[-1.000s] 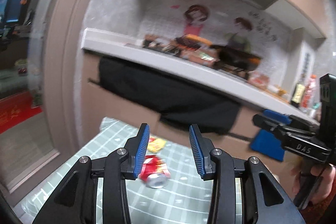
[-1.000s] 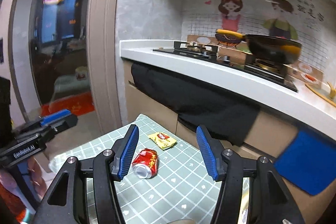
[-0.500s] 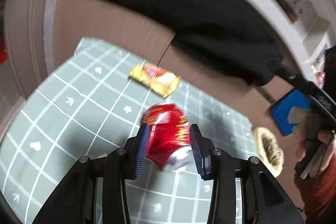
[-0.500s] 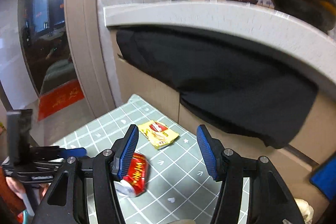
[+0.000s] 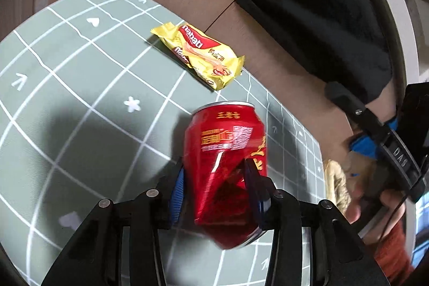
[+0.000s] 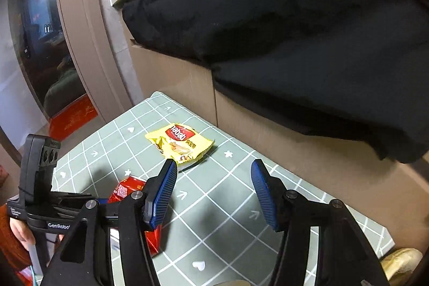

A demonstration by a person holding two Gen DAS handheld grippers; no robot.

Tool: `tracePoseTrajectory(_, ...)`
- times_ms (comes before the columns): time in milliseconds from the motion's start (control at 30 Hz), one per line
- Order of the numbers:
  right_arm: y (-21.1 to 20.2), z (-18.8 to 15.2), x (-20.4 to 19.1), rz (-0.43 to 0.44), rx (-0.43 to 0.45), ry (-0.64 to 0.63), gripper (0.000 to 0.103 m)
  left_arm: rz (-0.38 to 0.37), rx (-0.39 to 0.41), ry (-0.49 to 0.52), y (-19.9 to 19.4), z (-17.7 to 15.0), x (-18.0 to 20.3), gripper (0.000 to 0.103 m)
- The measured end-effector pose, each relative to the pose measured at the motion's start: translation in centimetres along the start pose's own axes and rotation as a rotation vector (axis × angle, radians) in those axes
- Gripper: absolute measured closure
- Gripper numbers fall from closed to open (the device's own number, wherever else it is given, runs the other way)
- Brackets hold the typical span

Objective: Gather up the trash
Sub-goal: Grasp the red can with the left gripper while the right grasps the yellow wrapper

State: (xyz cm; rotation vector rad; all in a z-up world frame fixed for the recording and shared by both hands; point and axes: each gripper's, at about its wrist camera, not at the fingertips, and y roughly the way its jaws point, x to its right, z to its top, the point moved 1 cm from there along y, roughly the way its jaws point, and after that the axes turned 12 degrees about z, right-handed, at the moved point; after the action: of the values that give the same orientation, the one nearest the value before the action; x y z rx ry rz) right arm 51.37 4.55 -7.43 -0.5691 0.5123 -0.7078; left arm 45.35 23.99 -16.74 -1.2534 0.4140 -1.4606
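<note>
A dented red drink can lies on the green grid tablecloth. My left gripper is shut on the can, its blue pads pressing both sides near the can's open end. The can also shows in the right wrist view, partly hidden behind my right fingers. A yellow snack wrapper lies beyond the can near the table's far edge. In the right wrist view the wrapper lies just ahead of my right gripper, which is open and empty above the cloth.
A brown cabinet front with a black cloth hanging over it stands right behind the table. A crumpled tan paper bag sits off the table's right edge. A door frame stands at the left.
My left gripper dropped down to the can and shut on it, denting it. My right gripper tilted down and moved closer to the yellow wrapper, staying open.
</note>
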Motion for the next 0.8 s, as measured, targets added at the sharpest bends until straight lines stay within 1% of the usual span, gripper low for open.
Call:
tracePoseTrajectory(100,1.3,0.1,0.1,0.015,-0.014,0.006,0.048,0.03,0.015,0.009,-0.3,0.0,0.7,0.072)
tracePoseTrajectory(133,1.8,0.2,0.1,0.018,-0.019,0.002,0.048,0.056,0.035,0.023,-1.0,-0.1,1.0,0.073)
tracePoseTrajectory(200,2.6,0.3,0.0,0.03,-0.03,0.002,0.048,0.095,0.075,0.042,-2.3,-0.3,1.0,0.079)
tracePoseTrajectory(300,4.8,0.2,0.0,0.059,-0.059,0.023,0.048,0.184,0.164,0.051,-5.2,-1.0,0.4,0.08)
tracePoseTrajectory(433,8.2,0.2,0.0,0.06,-0.08,0.057,0.048,0.269,0.233,0.026,-8.0,-1.9,-1.4,0.081)
tracePoseTrajectory(533,10.3,0.2,0.6,0.05,-0.088,0.092,0.048,0.286,0.249,-0.006,-9.1,-2.1,-2.7,0.081)
tracePoseTrajectory(633,11.9,0.5,1.4,0.044,-0.094,0.124,0.048,0.287,0.268,-0.009,-9.9,-1.8,-3.1,0.081)
tracePoseTrajectory(700,13.0,0.7,1.6,0.02,-0.11,0.113,0.048,0.301,0.292,-0.003,-10.3,-1.6,-3.1,0.081)
tracePoseTrajectory(800,14.4,0.9,1.3,-0.013,-0.149,0.057,0.048,0.318,0.314,-0.008,-10.6,-1.5,-2.8,0.081)
